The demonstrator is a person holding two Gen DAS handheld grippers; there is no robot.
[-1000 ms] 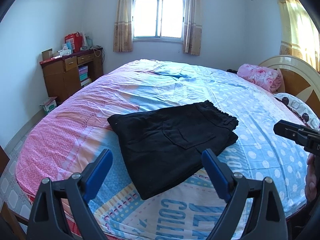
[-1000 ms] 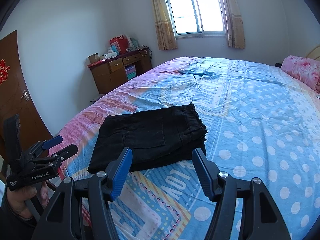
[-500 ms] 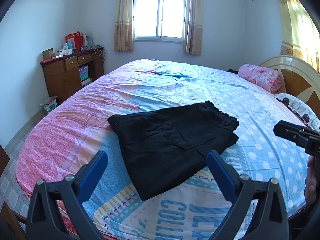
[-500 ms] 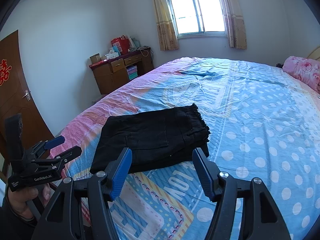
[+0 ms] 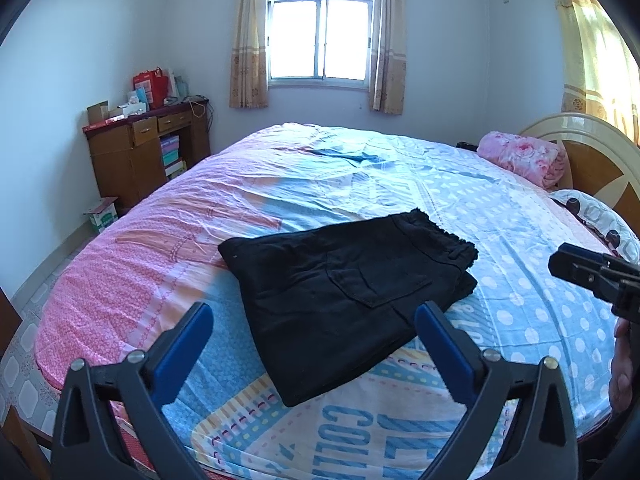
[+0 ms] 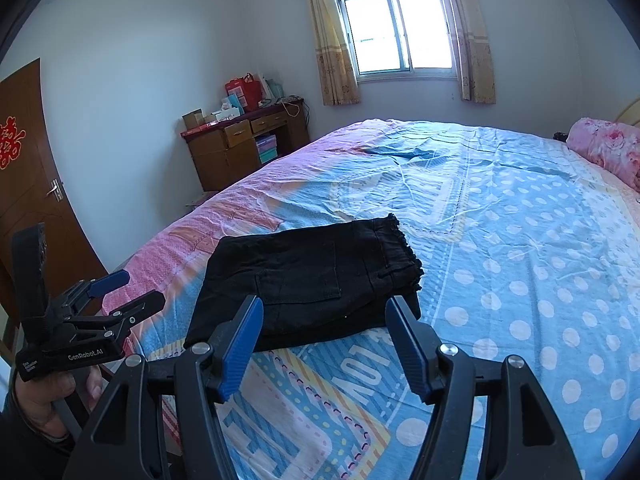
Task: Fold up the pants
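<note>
1. "GenRobot.AI" is showing in white letters on the body of the left gripper [image 6: 116, 292], which a hand [image 6: 48, 392] is holding up past the bed's near left corner in the right wrist view.
2. Large blue letters are running across the bedsheet [image 5: 500, 208] along the bed's near edge; "COLL" is readable in the left wrist view, the rest being cut off by the gripper.
3. A red paper-cut character [image 6: 11, 142] is hanging on the brown door [image 6: 36, 184].
4. The folded black pants [image 5: 348, 292] are lying flat on the bed near its near edge, back pocket facing up and frayed hem pointing toward the headboard side.
5. The left gripper's fingers [image 5: 188, 344] have just been spreading and are standing wide apart, released, with nothing between them.
6. The right gripper [image 6: 324, 344] is hovering over the near edge, its fingers [image 6: 240, 344] having just parted a little further, released and clear of the pants.
7. A wooden desk [image 5: 132, 156] is carrying a red bag [image 5: 150, 86] and small boxes; coloured boxes are stacked in its open shelf.
</note>
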